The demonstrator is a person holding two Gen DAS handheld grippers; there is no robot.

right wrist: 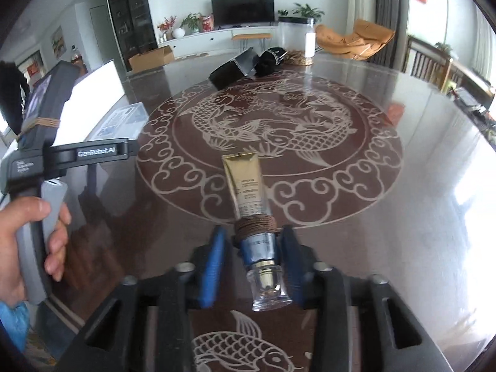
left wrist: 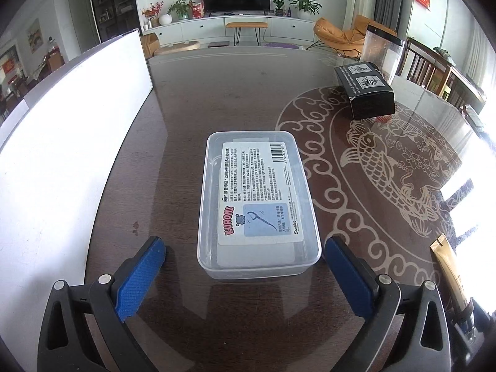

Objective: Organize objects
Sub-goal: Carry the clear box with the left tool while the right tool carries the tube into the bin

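Left gripper (left wrist: 245, 266): jaws spread wide, blue pads either side of the near end of the clear box, touching nothing.
Clear box (left wrist: 259, 204): lidded plastic tub with a printed label, centre of the left wrist view, flat on the glass-topped table (left wrist: 217, 99); in the right wrist view it shows at the left edge, middle height.
Right gripper (right wrist: 252, 248): jaws partly open, straddling the neck of the tube; a gap shows on each side, so the pads are not pressing it.
Gold tube (right wrist: 249, 186): lies on the table at lower centre of the right wrist view, clear cap toward the camera, brown cord wound round its neck, crimped end pointing up-frame.
Black carton (left wrist: 365, 91): upper right of the left view, well apart from the box.
Clear canister (left wrist: 383, 51): just behind the carton.
White board (left wrist: 71, 130): stands along the left side, near the box.
Hand (right wrist: 28, 232): lower left of the right view, gripping the other gripper's handle.
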